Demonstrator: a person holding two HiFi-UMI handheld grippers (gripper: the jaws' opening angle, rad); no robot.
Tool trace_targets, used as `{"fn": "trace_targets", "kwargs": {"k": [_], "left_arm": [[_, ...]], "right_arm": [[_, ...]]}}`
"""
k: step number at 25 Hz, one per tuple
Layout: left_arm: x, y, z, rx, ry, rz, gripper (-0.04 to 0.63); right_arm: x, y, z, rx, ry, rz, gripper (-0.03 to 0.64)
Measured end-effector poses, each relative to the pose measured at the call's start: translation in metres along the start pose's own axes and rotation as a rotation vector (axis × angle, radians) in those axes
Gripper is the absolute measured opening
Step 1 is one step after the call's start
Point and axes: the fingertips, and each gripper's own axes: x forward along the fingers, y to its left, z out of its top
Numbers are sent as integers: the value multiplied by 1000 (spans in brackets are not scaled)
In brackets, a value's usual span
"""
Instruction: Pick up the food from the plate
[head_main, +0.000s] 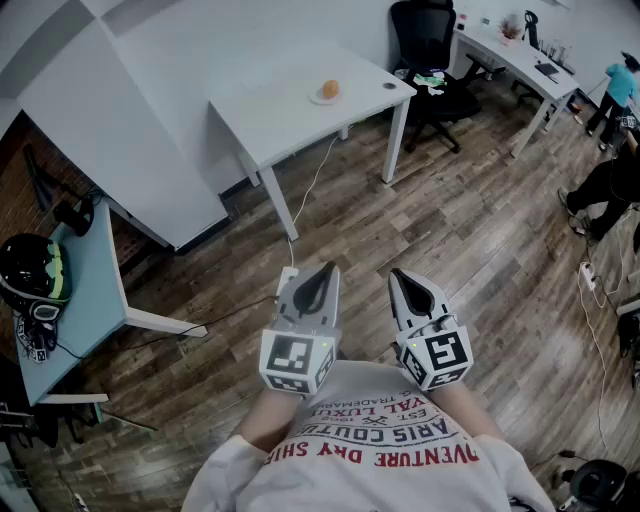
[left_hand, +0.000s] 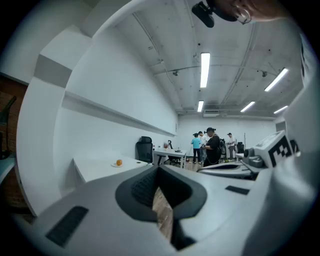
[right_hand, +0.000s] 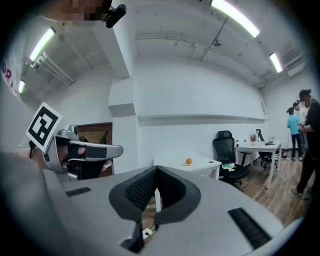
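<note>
A small orange food item (head_main: 330, 89) sits on a white plate (head_main: 322, 99) on a white table (head_main: 280, 110) across the room. It also shows far off in the left gripper view as an orange dot (left_hand: 119, 162) and in the right gripper view (right_hand: 188, 161). My left gripper (head_main: 322, 272) and right gripper (head_main: 402, 277) are held side by side close to my chest, well short of the table. Both have their jaws shut with nothing between them.
A black office chair (head_main: 432, 50) stands right of the table, with another white desk (head_main: 520, 60) behind it. A light blue desk (head_main: 70, 290) with a helmet (head_main: 32, 270) is at the left. People (head_main: 605, 150) stand at the right. A cable (head_main: 310, 190) runs over the wood floor.
</note>
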Motion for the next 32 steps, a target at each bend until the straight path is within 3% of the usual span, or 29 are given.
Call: {"fn": "trace_targets", "kwargs": {"k": [7, 20, 27, 32], "left_arm": [[6, -1, -4, 0, -2, 7, 3], [33, 6, -11, 5, 51, -2, 3], [74, 21, -24, -11, 92, -42, 3], [115, 55, -27, -47, 113, -66, 3]], "right_arm": [[3, -5, -4, -8, 6, 2, 11], [15, -35, -19, 85, 50, -74, 11], [38, -66, -31, 117, 82, -155, 11], [81, -91, -35, 128, 108, -209, 11]]}}
